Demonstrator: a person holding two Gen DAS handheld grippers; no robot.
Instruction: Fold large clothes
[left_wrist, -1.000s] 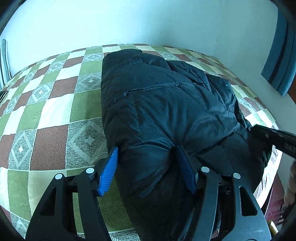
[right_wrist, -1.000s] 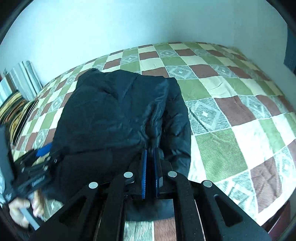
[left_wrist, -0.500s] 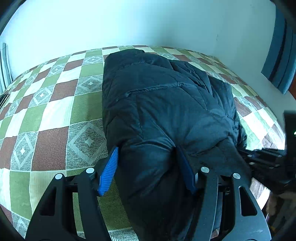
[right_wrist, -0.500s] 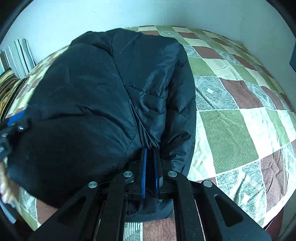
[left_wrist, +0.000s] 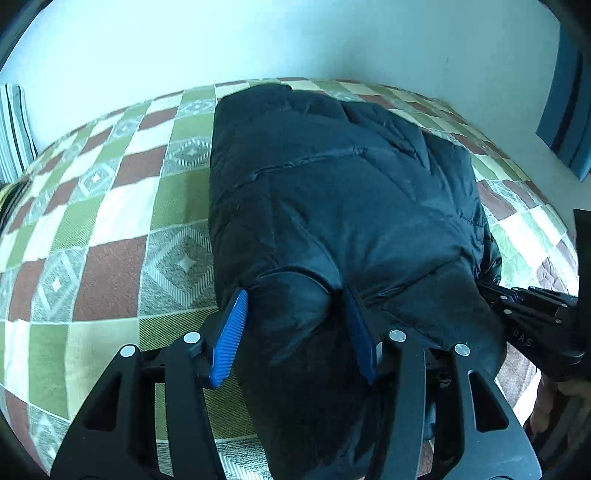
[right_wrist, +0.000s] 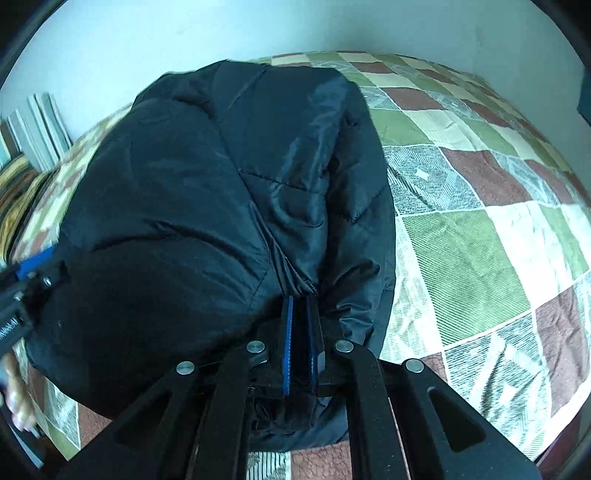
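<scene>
A black puffer jacket lies on a checked bedspread; its near end is lifted off the bed. My left gripper is closed on a thick bunch of the jacket's near edge, its blue pads pressed into the fabric. My right gripper is shut tight on a fold of the jacket, pads nearly together. The right gripper also shows at the right edge of the left wrist view, and the left gripper at the left edge of the right wrist view.
The checked bedspread stretches to the right of the jacket. A pale wall runs behind the bed. Striped pillows sit at the far left. A blue curtain hangs at the right.
Both grippers have lifted the jacket's near edge and carried it forward over the rest of the jacket. The jacket now fills more of the right wrist view.
</scene>
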